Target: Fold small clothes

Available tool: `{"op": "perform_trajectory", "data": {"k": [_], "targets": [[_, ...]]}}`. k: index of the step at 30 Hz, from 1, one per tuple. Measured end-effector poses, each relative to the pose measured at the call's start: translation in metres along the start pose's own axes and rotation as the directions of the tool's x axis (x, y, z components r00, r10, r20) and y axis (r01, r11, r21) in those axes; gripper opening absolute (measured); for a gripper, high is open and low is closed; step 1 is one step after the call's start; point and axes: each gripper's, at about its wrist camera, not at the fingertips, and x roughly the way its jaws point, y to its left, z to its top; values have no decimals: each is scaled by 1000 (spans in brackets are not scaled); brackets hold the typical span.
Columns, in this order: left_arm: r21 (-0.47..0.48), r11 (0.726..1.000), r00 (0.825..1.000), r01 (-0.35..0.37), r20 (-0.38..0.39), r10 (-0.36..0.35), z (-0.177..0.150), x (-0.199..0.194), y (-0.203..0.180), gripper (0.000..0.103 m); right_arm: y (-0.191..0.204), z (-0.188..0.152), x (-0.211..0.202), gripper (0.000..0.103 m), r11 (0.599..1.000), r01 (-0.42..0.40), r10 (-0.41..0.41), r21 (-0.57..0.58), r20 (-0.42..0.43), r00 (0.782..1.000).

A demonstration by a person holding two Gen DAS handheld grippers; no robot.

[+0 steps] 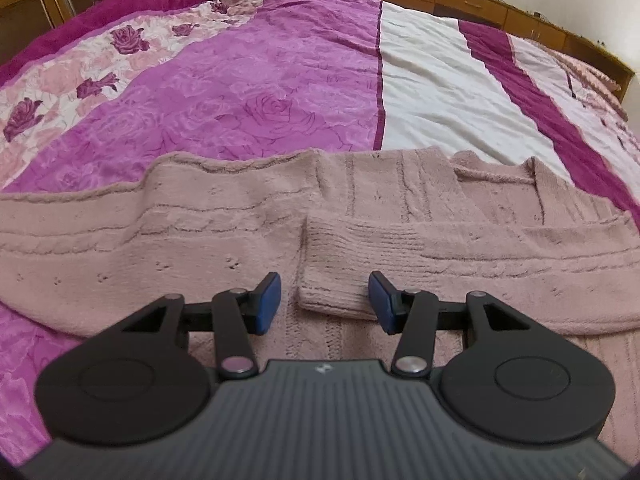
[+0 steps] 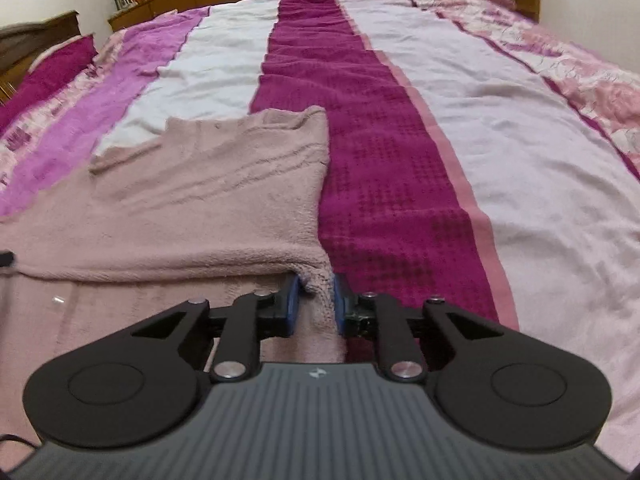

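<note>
1. The pale pink knitted cardigan (image 1: 224,236) lies flat across the near part of the bed, on the striped magenta, white and floral bedspread (image 1: 280,92). In the left wrist view one sleeve is folded across the body, its ribbed cuff (image 1: 336,276) ending near the middle.

2. Your left hand-held gripper (image 1: 324,304) has its jaws apart. The cuff lies between the blue pads (image 1: 267,300) but neither pad presses on it, so nothing is held on that side.

3. Your right hand-held gripper (image 2: 314,304) is at the cardigan's side edge (image 2: 320,284), where the knit meets the dark magenta stripe (image 2: 380,184). The fabric edge is bunched between the pads and appears pinched, though the grip looks light and I would not count it as firm.

4. My reading of the step: the sleeves are being brought in, and you are taking hold of the right-hand side to fold it over the body.

5. For the next move, confirm the right grip catches every layer of the edge before lifting; a thick, fuzzy knit like this can slip out of a shallow pinch.

6. Then carry that edge up and across towards the middle, keeping it low so the laid sleeve is not dragged out of place.

7. Use the left hand-held gripper to steady the cuff or the body while the fold lands.
</note>
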Motion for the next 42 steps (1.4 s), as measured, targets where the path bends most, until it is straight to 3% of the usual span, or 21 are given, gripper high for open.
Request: {"op": "perform_trajectory", "data": {"k": [1, 3, 5, 9, 14, 16, 20, 22, 23, 24, 25, 26, 27, 32, 33, 34, 36, 42], "targets": [[-5, 1000, 1000, 4, 0, -4, 1, 0, 1, 50, -1, 4, -4, 36, 1000, -20, 20, 19, 2, 1000], [-12, 1000, 1000, 9, 4, -9, 3, -1, 3, 50, -4, 14, -12, 56, 998, -39, 37, 53, 38, 999], [-16, 1000, 1000, 12, 5, -12, 5, -1, 3, 50, -8, 27, -14, 60, 995, -55, 50, 78, 74, 996], [-19, 1000, 1000, 9, 3, -9, 6, 0, 2, 50, -7, 59, 11, 60, 993, -87, 77, 83, 118, 990], [-15, 1000, 1000, 1, -3, -1, 4, 2, 1, 50, 21, 84, 47, 60, 993, -116, 115, 2, 99, 988], [-18, 1000, 1000, -2, -5, 2, 4, 4, 2, 50, 33, 93, 59, 60, 996, -85, 86, -10, 92, 992], [-47, 999, 1000, 2, 4, -1, 6, 5, 7, 50, 23, 107, 83, 60, 989, 28, -46, 144, 117, 992], [-53, 999, 1000, 11, 11, -11, 7, 4, 9, 50, 14, 109, 95, 60, 983, 19, -39, 183, 108, 993], [-53, 998, 1000, 20, 15, -19, 7, 3, 10, 50, 13, 109, 100, 58, 984, 7, -25, 179, 99, 995], [-52, 998, 999, 32, 17, -31, 8, 4, 10, 50, 15, 108, 105, 49, 987, 3, -17, 158, 92, 996], [-49, 998, 999, 39, 15, -38, 9, 6, 10, 50, 16, 106, 108, 38, 991, 6, -19, 130, 96, 995], [-46, 998, 999, 42, 7, -41, 10, 9, 9, 50, 19, 104, 109, 16, 996, 15, -24, 91, 101, 995], [-45, 998, 999, 42, -2, -43, 10, 12, 8, 50, 20, 101, 109, 10, 997, 28, -36, 72, 115, 993], [-60, 993, 995, 103, 14, -102, 12, 28, 4, 48, 8, 90, 102, 10, 992, 64, -85, 113, 199, 976], [-47, 993, 994, 108, 29, -107, 12, 28, 2, 43, 7, 89, 102, 10, 990, 78, -101, 116, 204, 974], [-30, 993, 993, 113, 44, -112, 12, 28, 0, 32, 5, 88, 104, 10, 988, 98, -121, 118, 208, 971], [2, 996, 994, 93, 56, -93, 13, 30, -4, 29, 1, 87, 106, 10, 984, 126, -152, 126, 217, 964], [44, 999, 999, -2, 35, 0, 11, 32, -5, 31, -6, 89, 97, 11, 986, 79, -109, 144, 212, 971]]}}
